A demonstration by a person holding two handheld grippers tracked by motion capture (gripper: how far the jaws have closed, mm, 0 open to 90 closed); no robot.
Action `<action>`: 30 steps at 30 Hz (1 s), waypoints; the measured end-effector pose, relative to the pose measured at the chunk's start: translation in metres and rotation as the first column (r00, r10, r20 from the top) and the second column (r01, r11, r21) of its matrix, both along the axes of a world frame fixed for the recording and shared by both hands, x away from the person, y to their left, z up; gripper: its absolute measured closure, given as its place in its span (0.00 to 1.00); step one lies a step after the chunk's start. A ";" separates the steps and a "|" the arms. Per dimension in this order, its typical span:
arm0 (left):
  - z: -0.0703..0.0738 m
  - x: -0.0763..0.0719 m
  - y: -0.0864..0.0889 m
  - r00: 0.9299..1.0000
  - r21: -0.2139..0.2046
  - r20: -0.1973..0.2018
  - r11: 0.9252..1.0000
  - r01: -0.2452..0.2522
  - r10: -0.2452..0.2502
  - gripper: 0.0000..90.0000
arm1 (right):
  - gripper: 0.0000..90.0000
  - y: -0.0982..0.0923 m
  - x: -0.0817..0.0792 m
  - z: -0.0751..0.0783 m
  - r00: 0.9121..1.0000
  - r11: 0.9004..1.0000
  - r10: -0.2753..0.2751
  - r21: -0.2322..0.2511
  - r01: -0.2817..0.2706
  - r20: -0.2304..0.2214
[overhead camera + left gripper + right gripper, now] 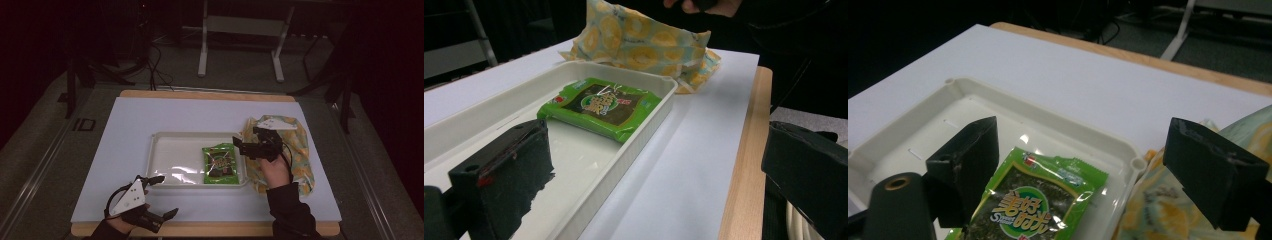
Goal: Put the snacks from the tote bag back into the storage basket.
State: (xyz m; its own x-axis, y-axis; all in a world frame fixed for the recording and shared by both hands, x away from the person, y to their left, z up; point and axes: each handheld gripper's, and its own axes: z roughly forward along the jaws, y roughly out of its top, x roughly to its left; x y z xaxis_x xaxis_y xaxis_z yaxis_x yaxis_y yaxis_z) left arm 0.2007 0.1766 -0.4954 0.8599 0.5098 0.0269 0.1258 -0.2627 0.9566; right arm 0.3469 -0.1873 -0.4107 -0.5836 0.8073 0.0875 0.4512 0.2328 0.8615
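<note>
A green snack packet (220,164) (601,105) (1028,205) lies flat at the right end of a white tray (172,160) (644,145) (948,130). A yellow-patterned bag (300,155) (639,45) (1158,210) rests against the tray's right side. My right gripper (239,146) (1083,140) hovers above the tray's right rim, over the packet's far edge, jaws open and empty. My left gripper (168,195) (656,135) rests near the table's front left edge, open with nothing in it, pointing along the tray's near wall.
A white sheet (130,125) covers the wooden table, whose front edge (210,229) shows as a bare wood strip. The tray's left half holds nothing. Beyond the table stand a metal frame (240,30) and cables on the dark floor.
</note>
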 end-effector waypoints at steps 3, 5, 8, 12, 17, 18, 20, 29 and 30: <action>0.000 0.000 0.000 1.000 0.001 0.000 1.000 0.001 -0.001 0.00 | 0.17 -0.009 0.002 0.002 0.999 0.999 0.036 0.012 -0.036 -0.015; 0.000 0.000 0.000 1.000 0.000 0.000 1.000 0.000 0.000 0.00 | 0.17 -0.011 0.002 0.001 0.999 0.999 0.036 0.007 -0.036 -0.019; 0.000 0.000 0.000 1.000 0.001 -0.002 1.000 0.000 0.000 0.00 | 0.17 -0.018 0.002 0.000 1.000 1.000 0.023 -0.004 -0.024 -0.014; 0.000 0.000 0.000 1.000 0.001 0.000 1.000 -0.001 0.001 0.00 | 0.16 -0.030 -0.002 -0.002 1.000 0.999 0.009 -0.040 -0.009 0.021; 0.000 0.000 -0.001 1.000 0.003 -0.002 1.000 0.001 -0.001 0.00 | 0.16 -0.042 -0.007 -0.002 0.999 0.999 0.002 -0.053 0.000 0.042; 0.000 0.000 0.000 1.000 0.002 -0.002 1.000 0.000 0.000 0.00 | 0.16 -0.045 -0.007 -0.003 0.999 0.999 0.006 -0.052 -0.004 0.043; 0.000 0.000 0.000 1.000 0.002 -0.002 1.000 -0.001 0.001 0.00 | 0.16 -0.052 -0.009 -0.004 0.999 0.999 -0.004 -0.045 0.006 0.047; 0.000 0.000 0.000 1.000 0.004 -0.002 1.000 -0.003 0.003 0.00 | 0.16 -0.079 -0.020 -0.012 0.996 0.998 -0.046 -0.040 0.049 0.070; 0.000 0.000 0.000 1.000 0.004 -0.002 1.000 -0.003 0.003 0.00 | 0.17 -0.085 -0.022 -0.015 0.996 0.997 -0.057 -0.045 0.060 0.074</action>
State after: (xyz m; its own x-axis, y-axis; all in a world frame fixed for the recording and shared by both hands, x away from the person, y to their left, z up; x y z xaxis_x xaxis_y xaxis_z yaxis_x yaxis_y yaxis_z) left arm 0.2010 0.1763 -0.4958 0.8583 0.5124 0.0272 0.1288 -0.2665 0.9552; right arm 0.3246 -0.2720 -0.4256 -0.5386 0.8426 0.0074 0.4021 0.2493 0.8810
